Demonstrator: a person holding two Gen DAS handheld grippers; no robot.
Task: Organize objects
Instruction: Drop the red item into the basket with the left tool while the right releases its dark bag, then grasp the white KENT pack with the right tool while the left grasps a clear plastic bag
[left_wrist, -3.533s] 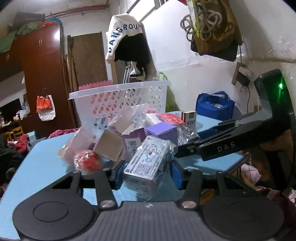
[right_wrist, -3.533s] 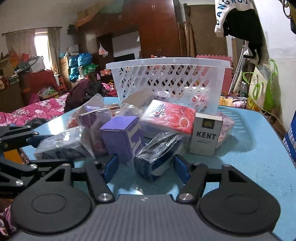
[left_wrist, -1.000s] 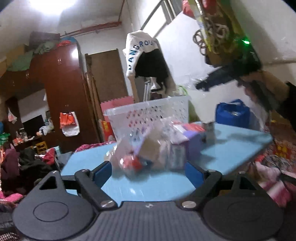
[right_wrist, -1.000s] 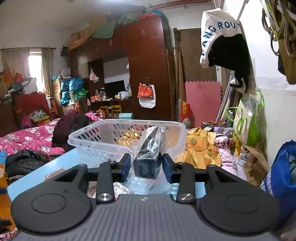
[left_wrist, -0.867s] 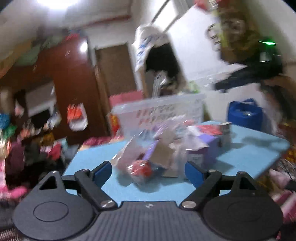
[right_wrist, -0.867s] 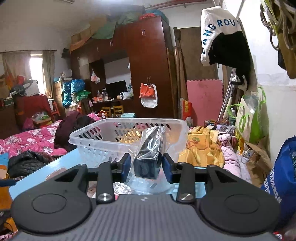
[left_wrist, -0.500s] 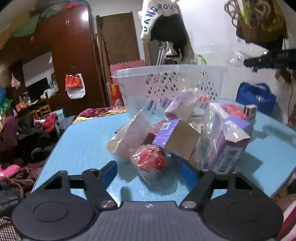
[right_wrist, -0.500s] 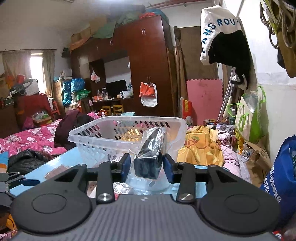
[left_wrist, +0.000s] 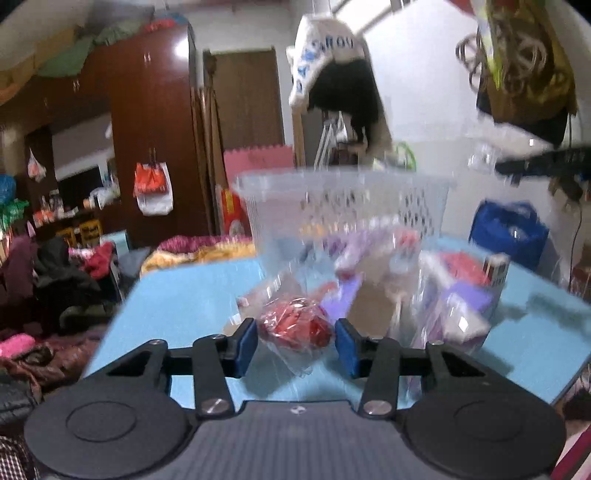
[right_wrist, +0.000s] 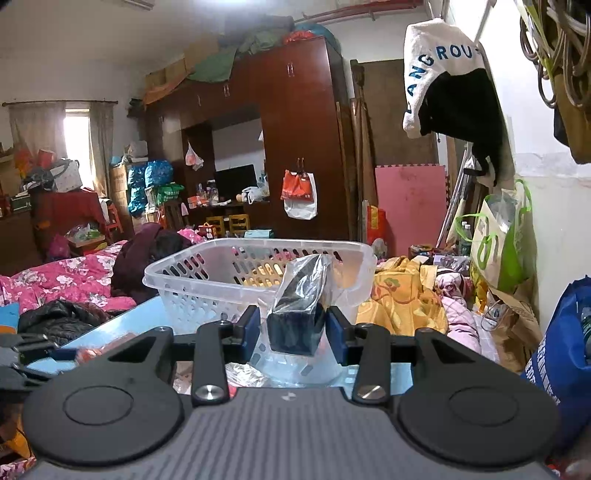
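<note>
A pile of wrapped goods lies on the blue table (left_wrist: 177, 295) in front of a white slotted basket (left_wrist: 343, 199). At its near edge is a red ball in clear wrap (left_wrist: 295, 325). My left gripper (left_wrist: 295, 345) has it between its blue pads; the jaws are closing and the pads touch the wrap on both sides. My right gripper (right_wrist: 291, 330) is shut on a dark box in a clear bag (right_wrist: 297, 321), held in the air in front of the basket (right_wrist: 221, 273). In the blurred left wrist view the right gripper (left_wrist: 546, 166) shows high at the right.
The pile also holds a purple box (left_wrist: 465, 295), a red packet (left_wrist: 461, 266) and a small white carton (left_wrist: 496, 269). A blue bag (left_wrist: 509, 232) stands beyond the table's right edge. Bedding and clothes (right_wrist: 402, 291) lie behind the basket.
The left gripper swung down and in toward the pile, and its jaws narrowed around the red wrapped ball. The right gripper kept still with the dark box in it.
</note>
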